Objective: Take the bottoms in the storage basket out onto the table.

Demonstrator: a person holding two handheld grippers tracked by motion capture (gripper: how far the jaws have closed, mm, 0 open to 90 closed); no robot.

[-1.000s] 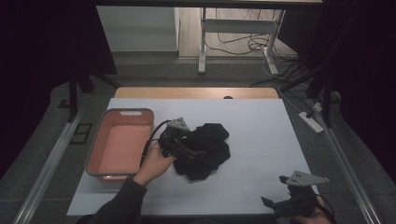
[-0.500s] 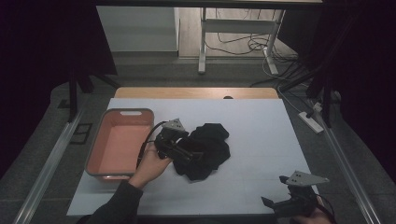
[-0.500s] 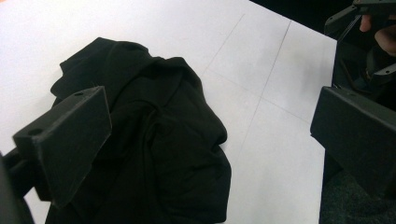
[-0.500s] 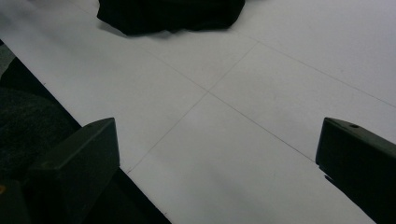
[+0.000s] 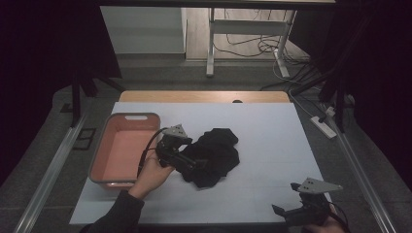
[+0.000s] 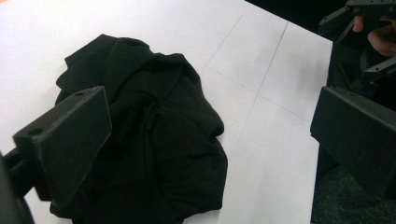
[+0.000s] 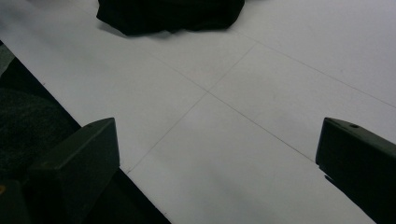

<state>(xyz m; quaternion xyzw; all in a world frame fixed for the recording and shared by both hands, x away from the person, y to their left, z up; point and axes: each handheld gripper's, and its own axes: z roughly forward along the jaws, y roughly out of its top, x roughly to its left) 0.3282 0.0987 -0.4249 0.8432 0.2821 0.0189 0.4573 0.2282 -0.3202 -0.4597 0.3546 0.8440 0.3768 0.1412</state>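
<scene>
My left gripper [image 5: 187,162] is over the near-left edge of the cloth [image 5: 214,155], jaws spread wide, nothing between them yet. Looking along it in the left gripper view, I see the cloth [image 6: 154,140] bunched up black on the white table [image 6: 261,140], one jaw low over its left side, the other jaw out past the cloth's right edge, over bare table. So the gap takes in most of the heap, but neither jaw is pinching fabric. My left hand [image 5: 153,170] wraps the handle just beside the tub [image 5: 104,170], and the cable loops over the tub's right rim.

The cloth is a crumpled dark pile near the middle of the table [image 5: 272,131], a little left of centre, close to the pink tub but not in it. Folds and a ridge run through it; I can't tell what kind of garment it is.

My right gripper [image 5: 291,213] sits down at the near-right corner of the table, well apart from the cloth. In the right gripper view its jaws stand far apart too, holding nothing, with plain white table [image 7: 243,140] between them and the cloth's edge [image 7: 168,14] far off at the top. Across in the left gripper view I catch my right gripper [image 6: 359,42] off the table's far corner, my hand [image 6: 383,37] around it.
</scene>
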